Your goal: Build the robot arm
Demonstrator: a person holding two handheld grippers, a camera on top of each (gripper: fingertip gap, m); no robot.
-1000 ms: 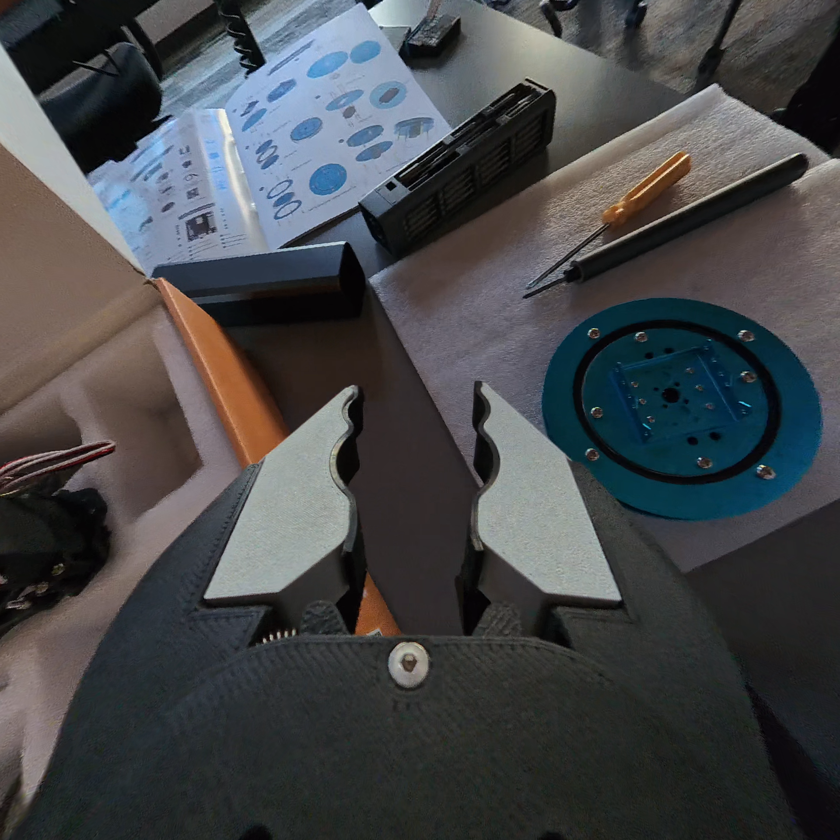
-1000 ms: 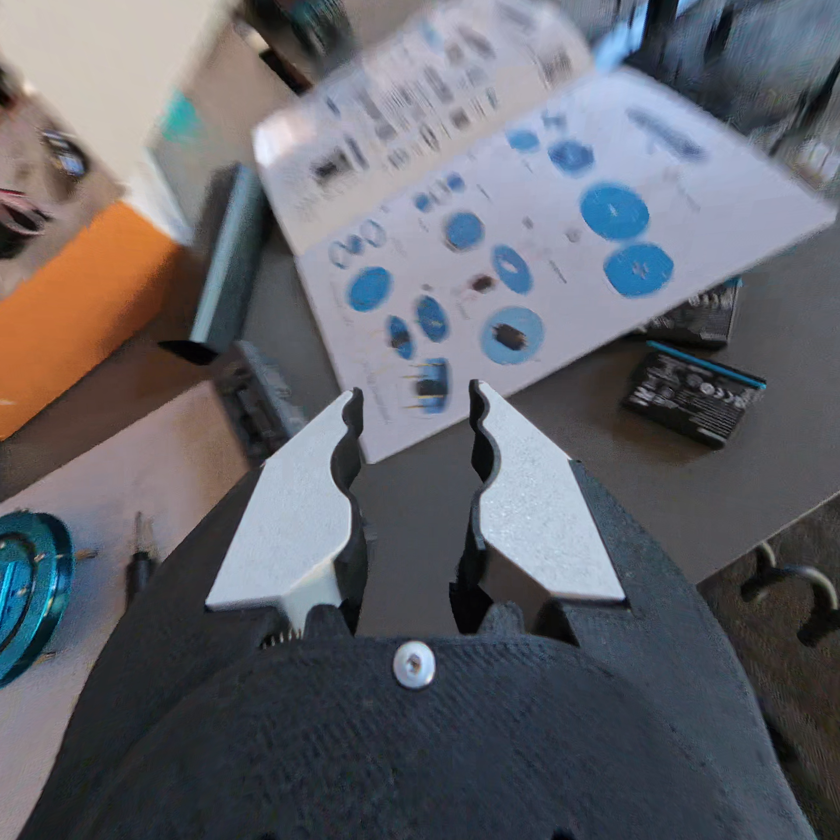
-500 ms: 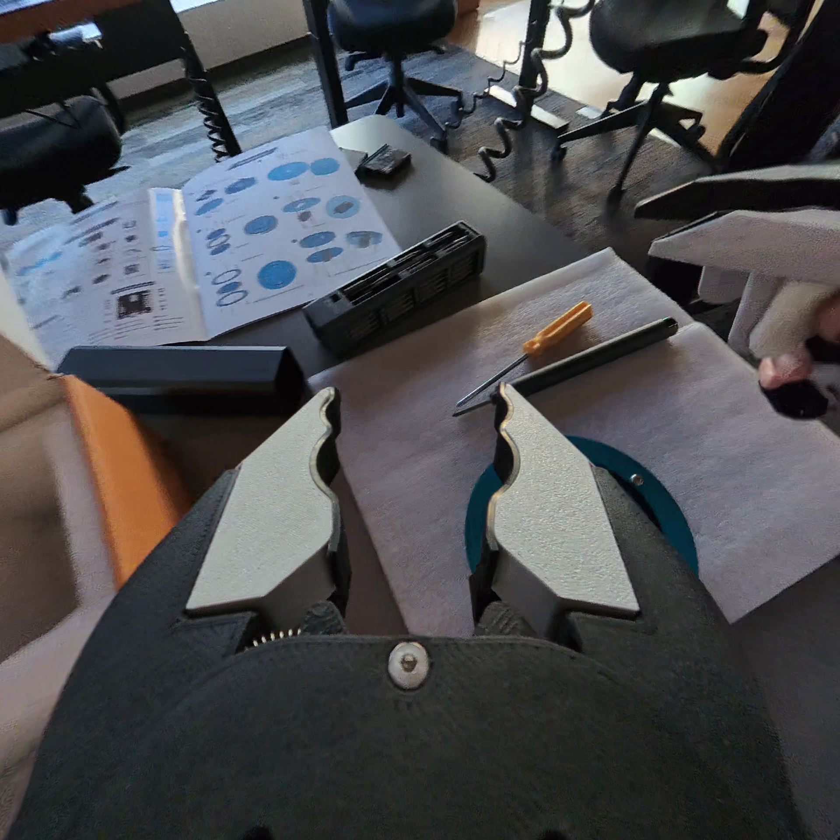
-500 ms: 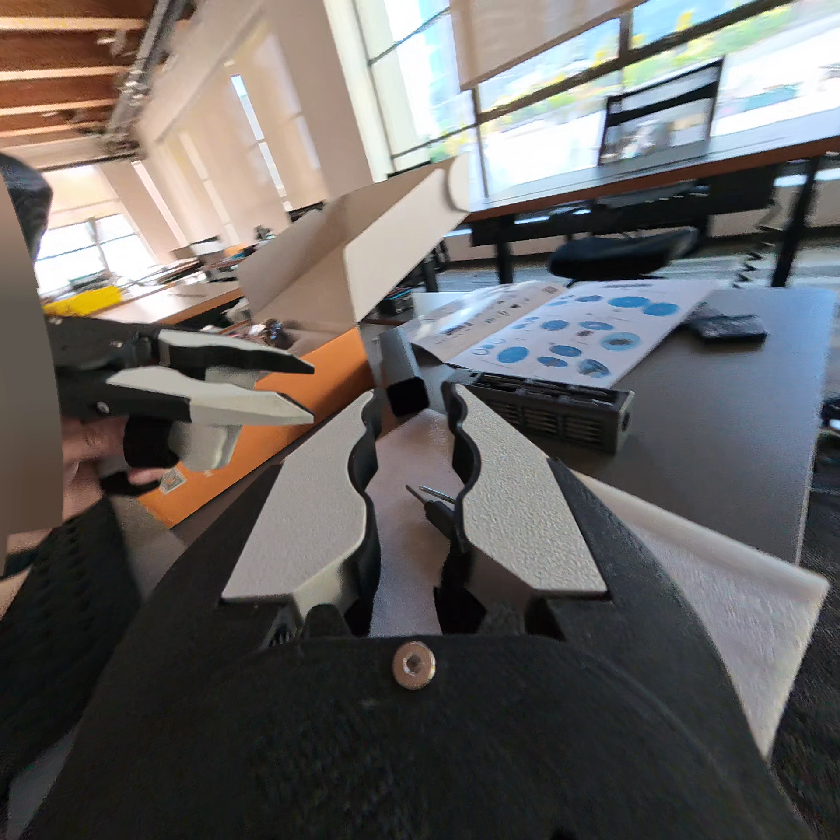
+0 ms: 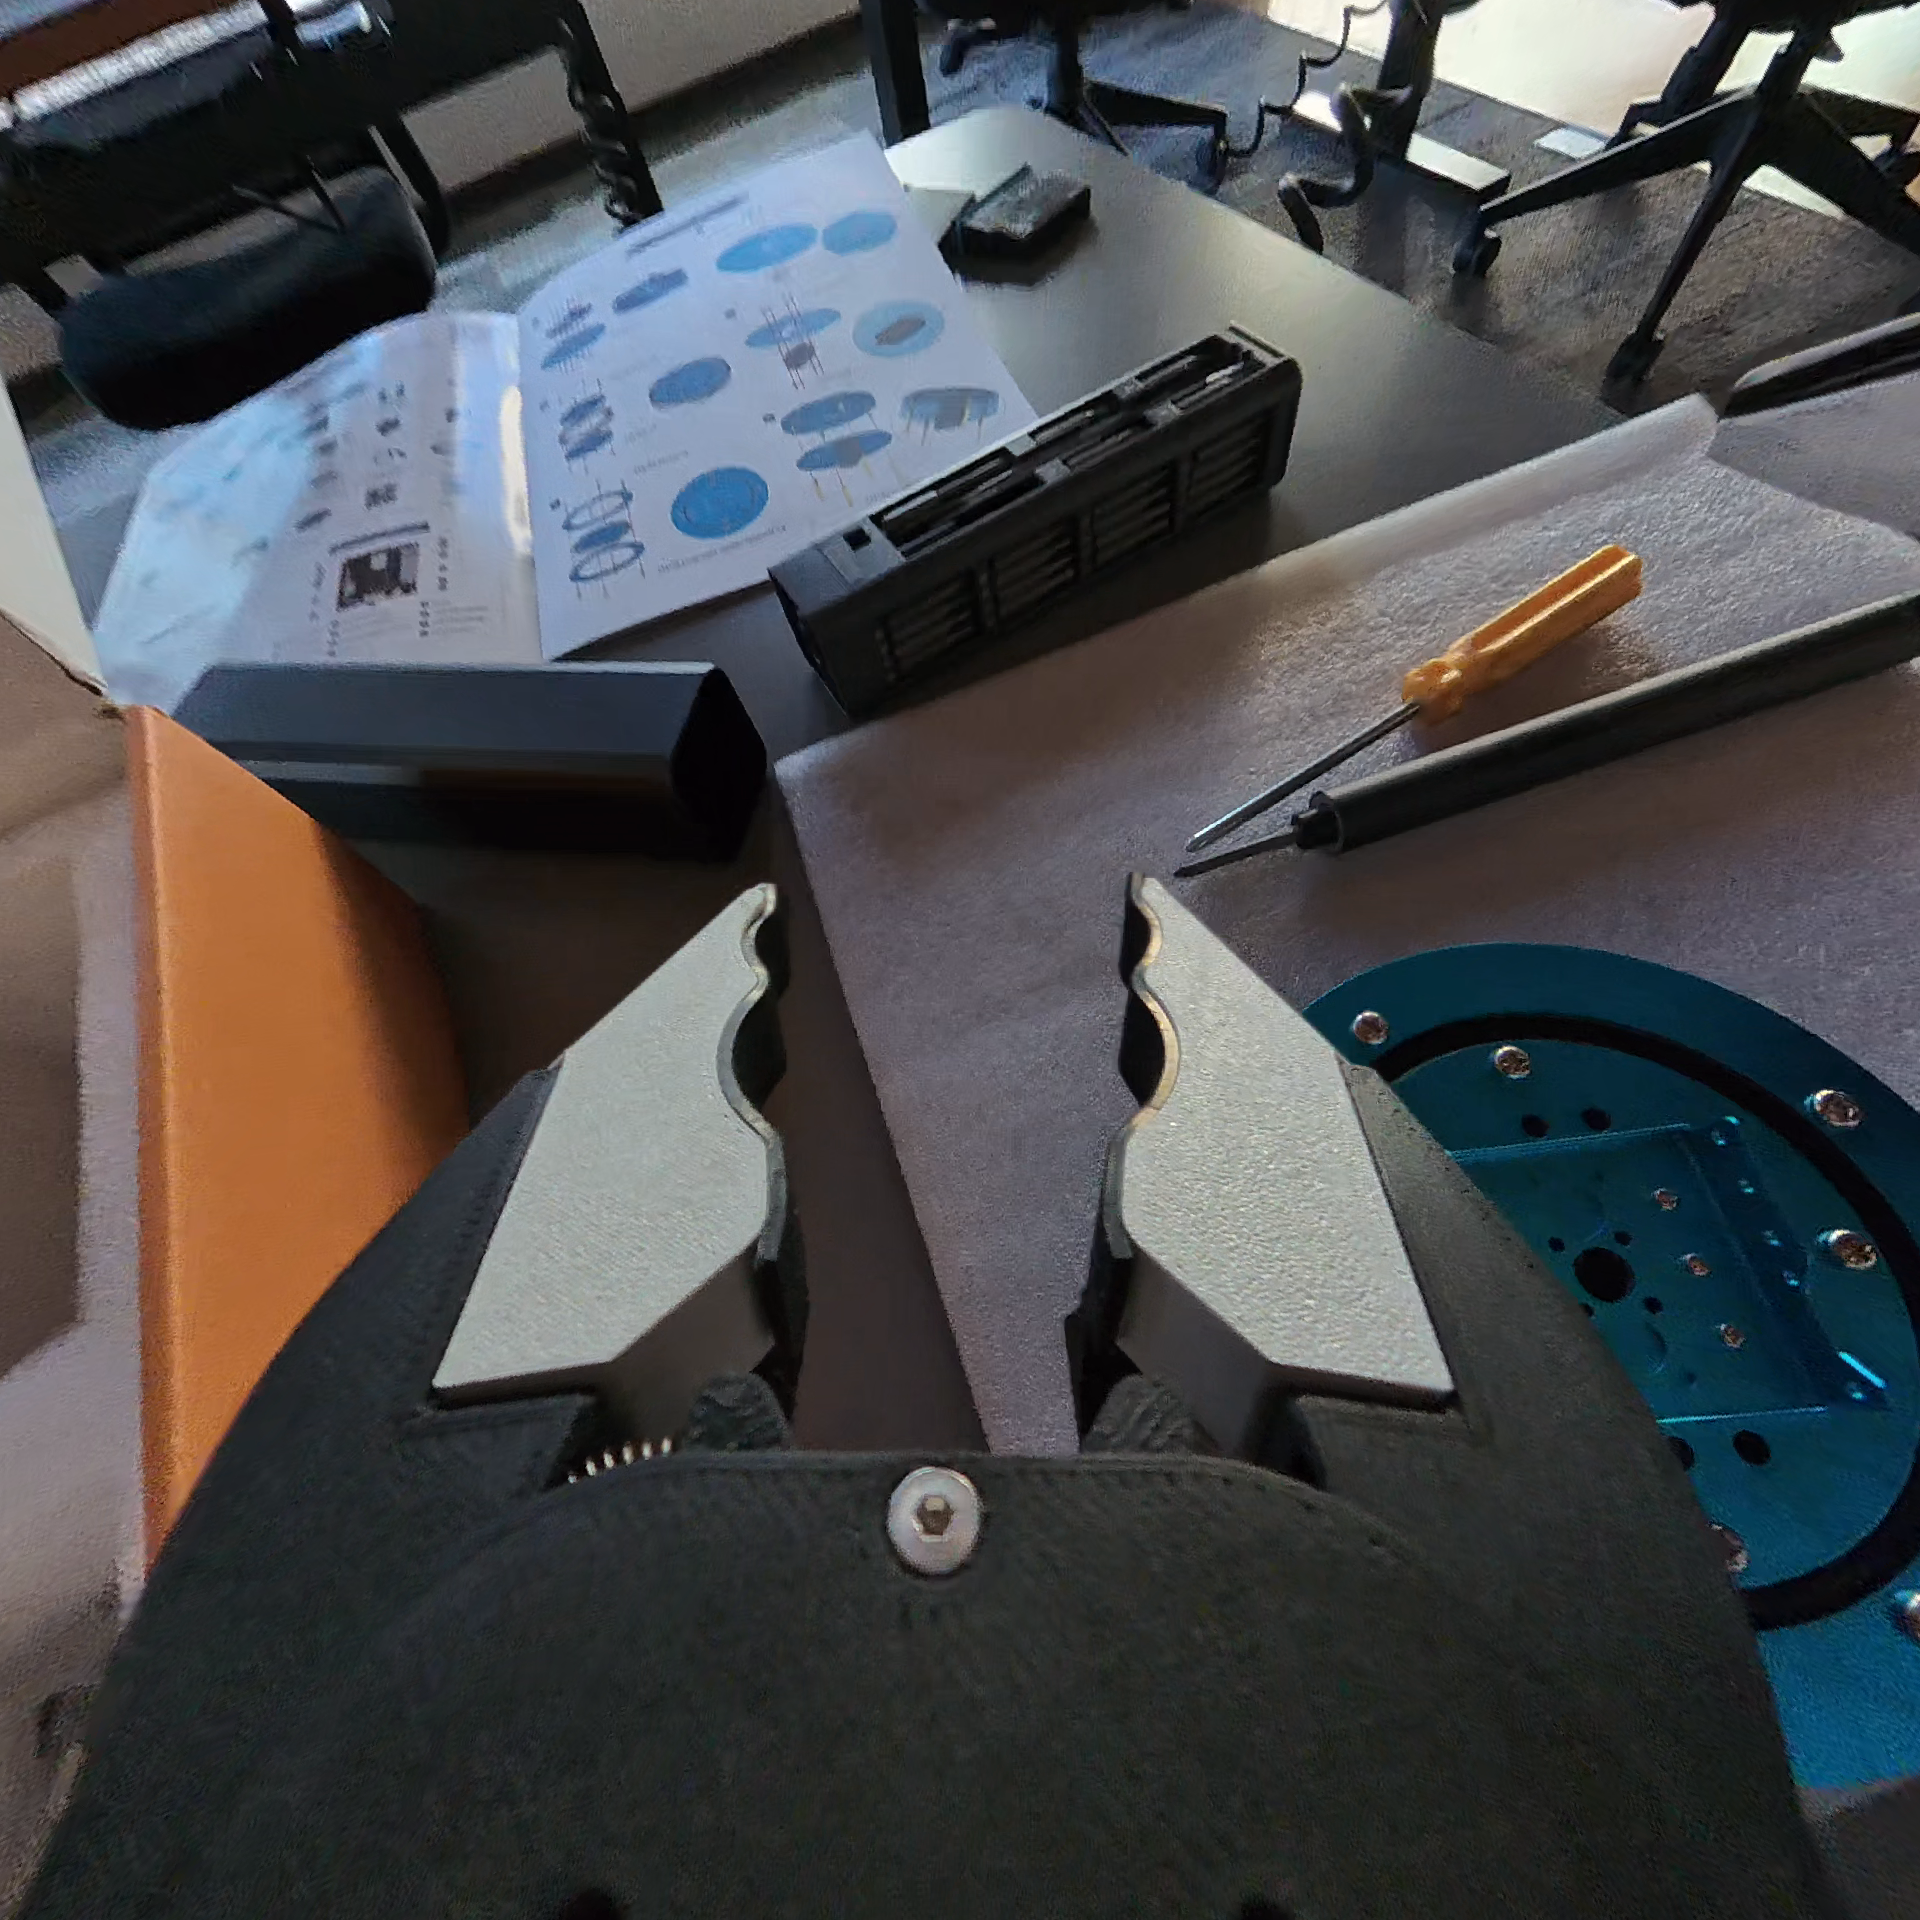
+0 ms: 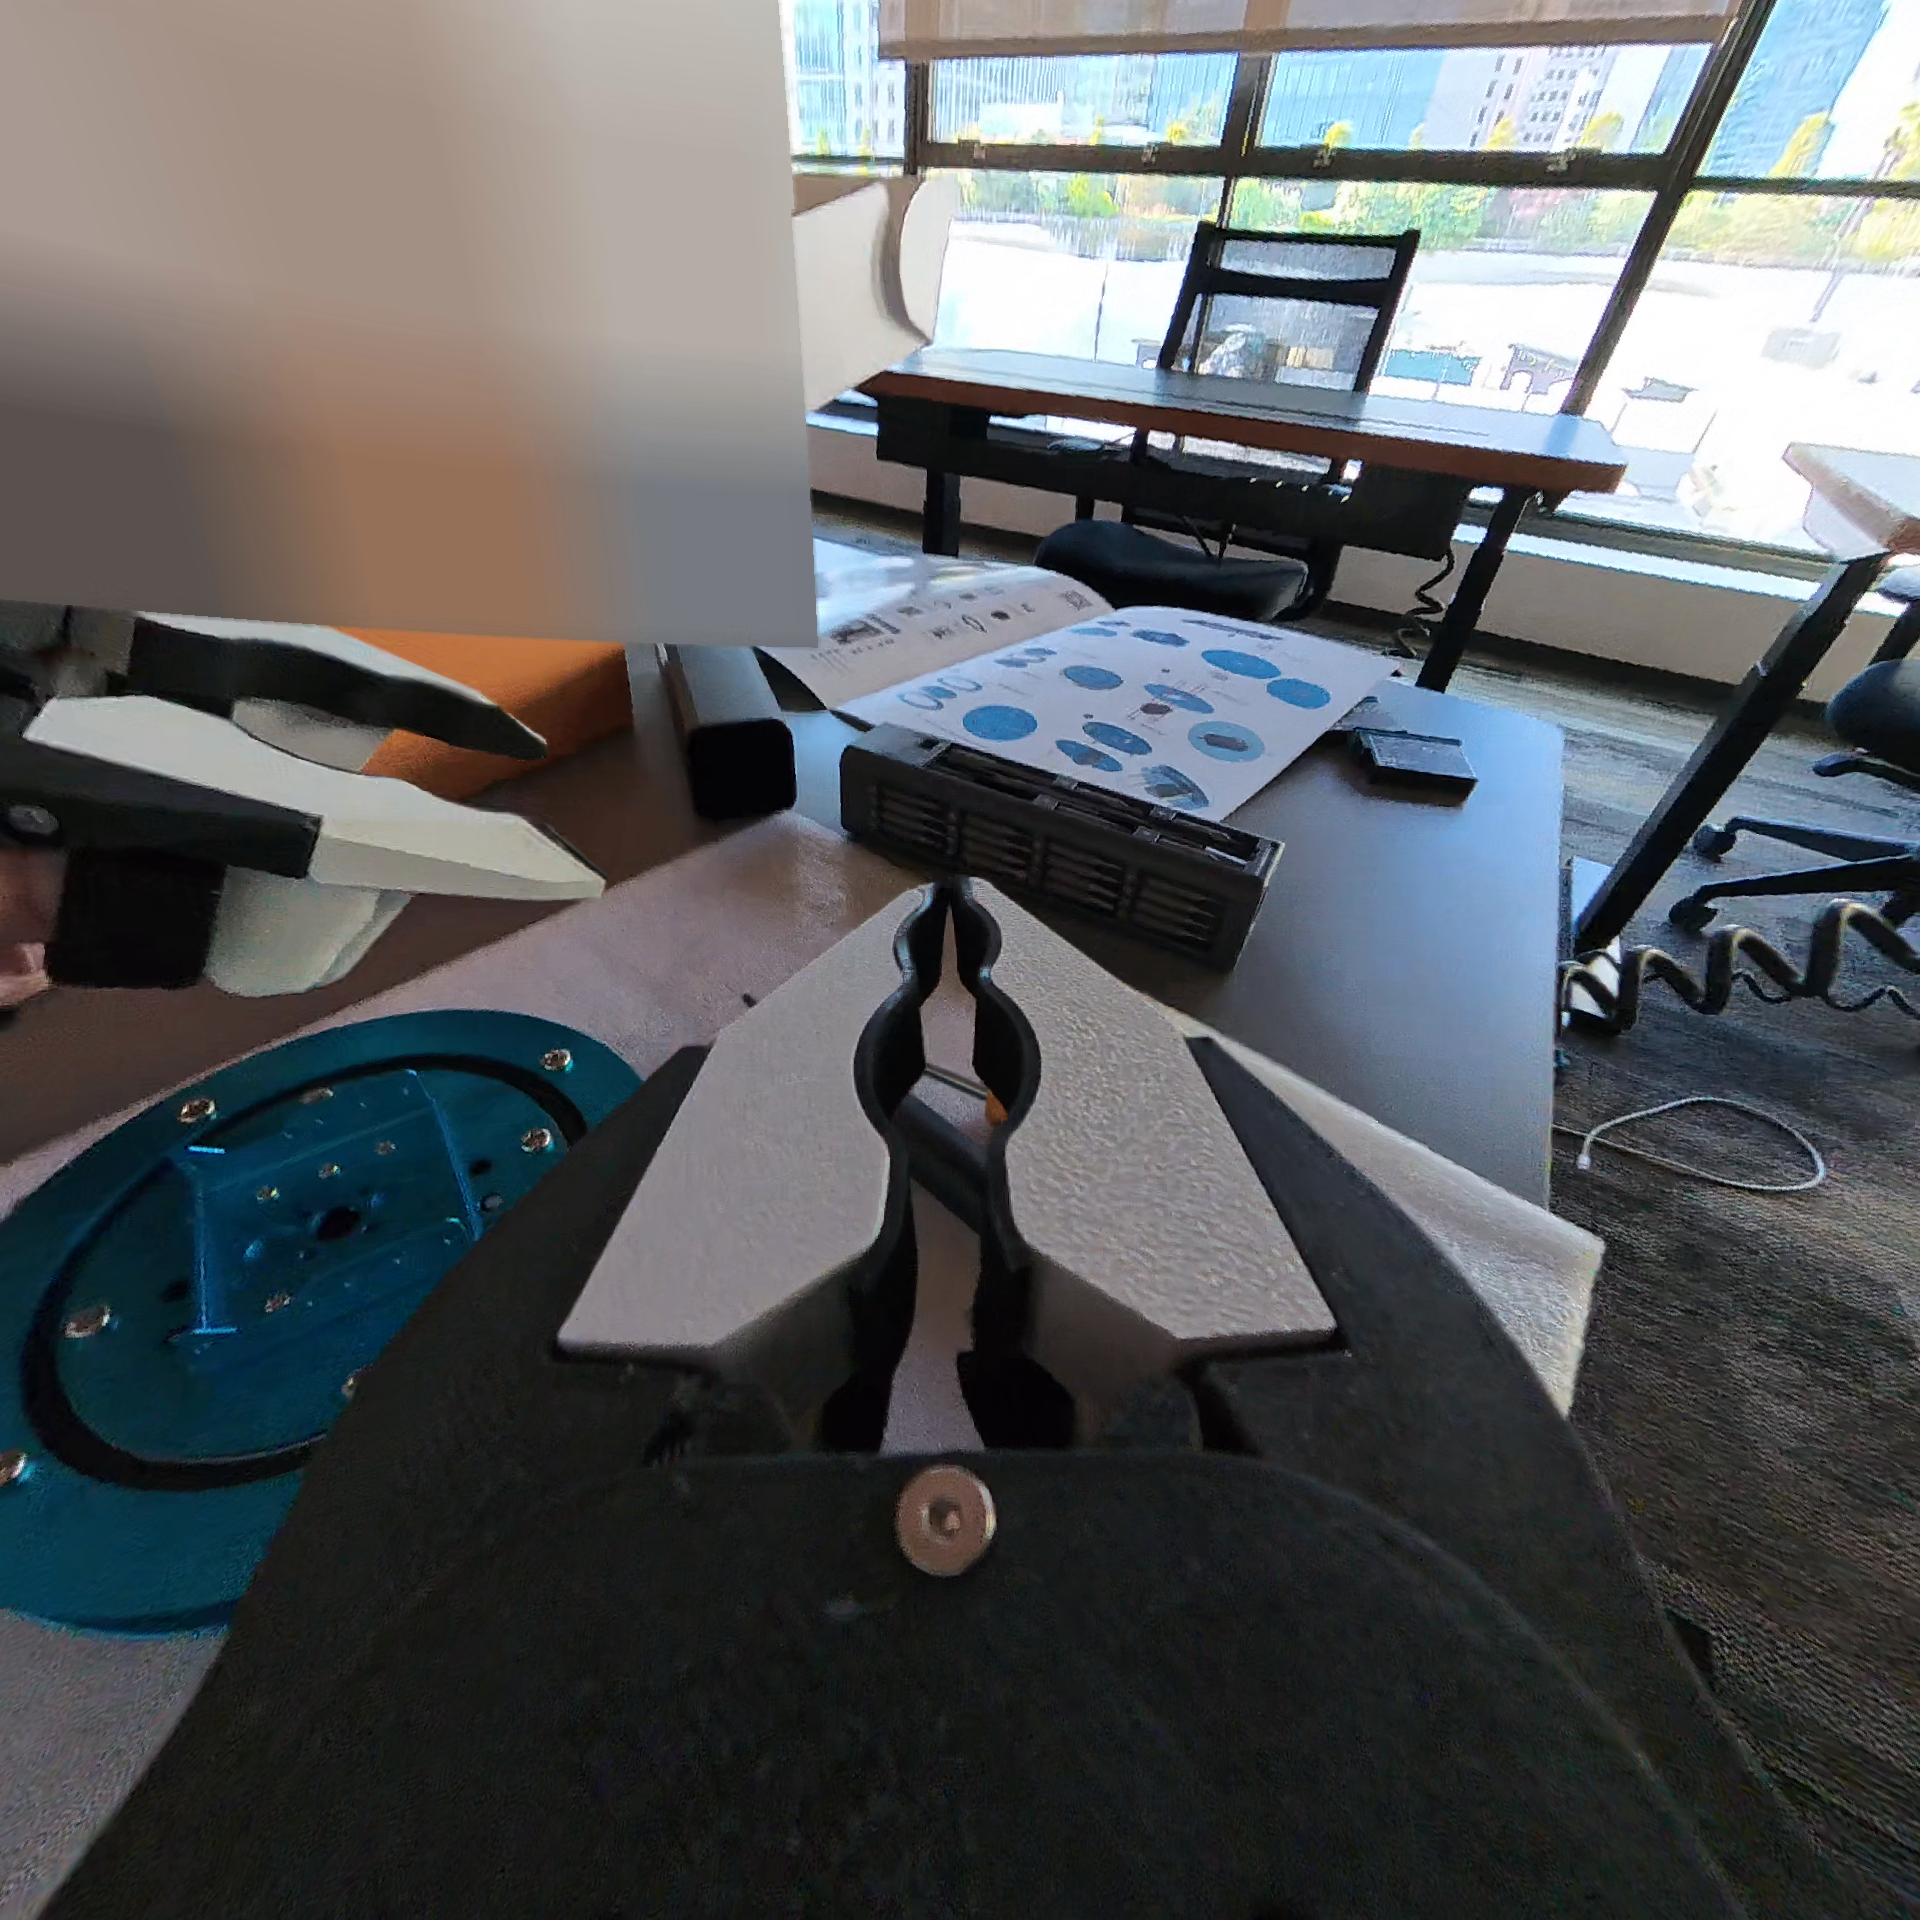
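Observation:
My left gripper (image 5: pixel 951 894) is open and empty, low over the left edge of a grey foam mat (image 5: pixel 1039 883). A round blue metal plate (image 5: pixel 1662 1247) with screws lies just to its right. An orange-handled screwdriver (image 5: pixel 1517 634) and a black screwdriver (image 5: pixel 1610 727) lie on the mat beyond. My right gripper (image 6: pixel 951 899) is shut, its tips together, above the mat. The black screwdriver (image 6: pixel 940 1143) shows through the gap lower between its fingers; I cannot tell if they touch it. The left gripper (image 6: pixel 566 816) and the plate (image 6: pixel 260 1299) show at left.
A black slotted bit case (image 5: pixel 1039 540), a dark sleeve (image 5: pixel 468 727), an open manual (image 5: pixel 727 416) and small black blocks (image 5: pixel 1018 218) lie on the dark table. An orange-edged box (image 5: pixel 260 1039) stands at left. Office chairs and desks stand around the table. My left gripper's tips are some 10 cm from the round blue metal plate (image 5: pixel 1662 1247). Look for it in the right wrist view (image 6: pixel 352 1254) too.
The right gripper swung from the manual to above the mat and went from open to shut. The left gripper opened a little wider and shifted toward the mat and blue plate.

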